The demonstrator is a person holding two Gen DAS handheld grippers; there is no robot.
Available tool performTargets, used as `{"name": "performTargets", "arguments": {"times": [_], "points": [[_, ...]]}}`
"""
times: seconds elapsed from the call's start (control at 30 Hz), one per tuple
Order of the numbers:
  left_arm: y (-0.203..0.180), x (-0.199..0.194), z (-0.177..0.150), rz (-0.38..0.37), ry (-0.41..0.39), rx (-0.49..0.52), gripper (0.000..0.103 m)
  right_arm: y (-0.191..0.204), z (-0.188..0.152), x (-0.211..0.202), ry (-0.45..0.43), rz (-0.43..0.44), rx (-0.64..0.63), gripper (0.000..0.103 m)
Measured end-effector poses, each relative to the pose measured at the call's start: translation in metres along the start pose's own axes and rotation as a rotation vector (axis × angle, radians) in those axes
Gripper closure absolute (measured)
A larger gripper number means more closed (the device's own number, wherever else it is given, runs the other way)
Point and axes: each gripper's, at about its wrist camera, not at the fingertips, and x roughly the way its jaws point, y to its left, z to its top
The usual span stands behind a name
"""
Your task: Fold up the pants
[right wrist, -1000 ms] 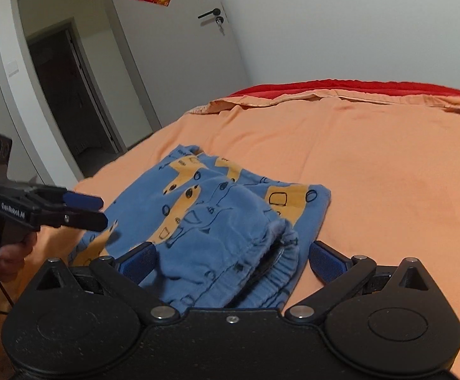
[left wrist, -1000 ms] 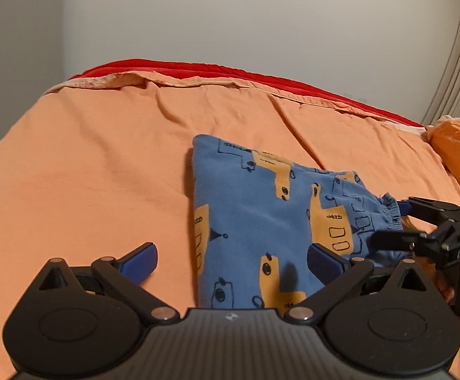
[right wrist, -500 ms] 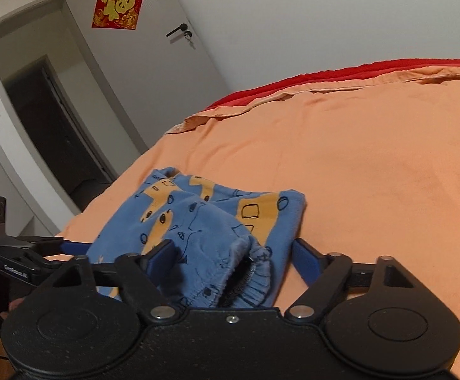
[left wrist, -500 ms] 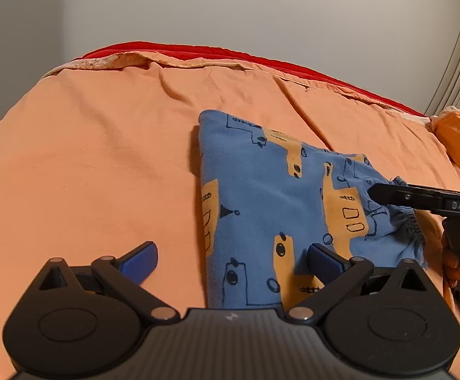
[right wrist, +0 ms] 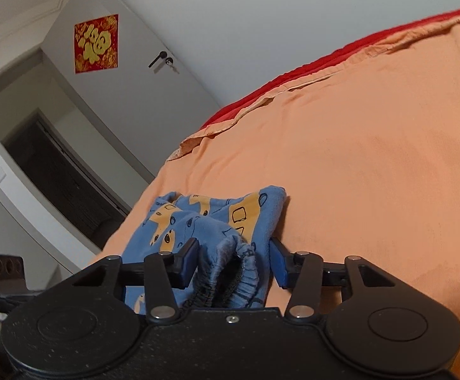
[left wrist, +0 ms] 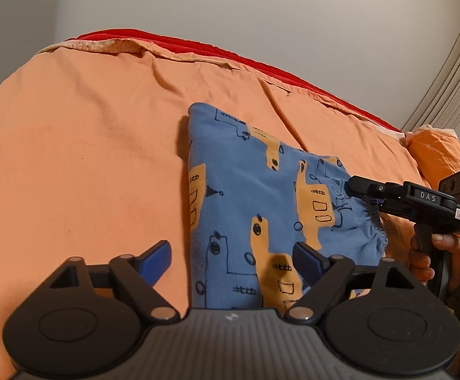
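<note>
Your right claw (right wrist: 233,262) was closing around the gathered waistband (right wrist: 230,272) of the pants (right wrist: 217,221); the bunched elastic sat between its two blue pads (right wrist: 188,261), the left pad against the cloth, the right pad just beside it, so the squeeze was not yet firm; from the left wrist view that same claw (left wrist: 361,191) reached in from the right with its tip at the waistband edge (left wrist: 374,221), and your hand (left wrist: 432,259) gripped its handle below. Your left claw (left wrist: 230,259) was closing too, though it stood wide and unclenched; its left pad (left wrist: 155,258) lay over the bare bedcover and its right pad (left wrist: 307,258) over the near part of the pants, with the left edge of the pants between them. The pants, blue with yellow patches, lay folded flat on the orange bedcover (left wrist: 87,158), waistband to the right in the left wrist view. Beyond the bedcover ran a red sheet (left wrist: 198,46) along the far edge; an orange pillow (left wrist: 435,155) sat far right; in the right wrist view a white door (right wrist: 128,72) carried a red and gold sign (right wrist: 96,43).
</note>
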Motion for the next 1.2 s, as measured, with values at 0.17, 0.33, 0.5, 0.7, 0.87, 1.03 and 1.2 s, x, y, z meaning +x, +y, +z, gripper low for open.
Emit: {"name": "performTargets", "arguments": {"times": [0.17,0.33,0.5,0.7,0.87,1.03,1.2], "points": [[-0.001,0.0,-0.002,0.015,0.012,-0.028,0.052,0.001,-0.002,-0.003,-0.007,-0.015,0.002,0.063],[-0.006,-0.003,-0.002,0.054,0.013,-0.022,0.069,0.012,-0.006,-0.003,-0.016,-0.054,-0.047,0.072],[-0.015,-0.007,0.003,0.111,0.025,-0.037,0.084,0.04,-0.011,-0.004,-0.04,-0.146,-0.21,0.082],[-0.035,-0.008,0.006,0.18,0.034,0.018,0.086,0.058,-0.014,-0.004,-0.057,-0.204,-0.304,0.086],[-0.036,-0.01,0.007,0.183,0.035,0.015,0.086,0.06,-0.016,-0.004,-0.057,-0.215,-0.299,0.086],[-0.036,-0.01,0.007,0.184,0.034,0.019,0.086,0.054,-0.013,-0.003,-0.04,-0.21,-0.259,0.085],[-0.036,-0.012,0.006,0.178,0.029,0.025,0.089,0.061,-0.016,-0.004,-0.058,-0.22,-0.305,0.087]]}}
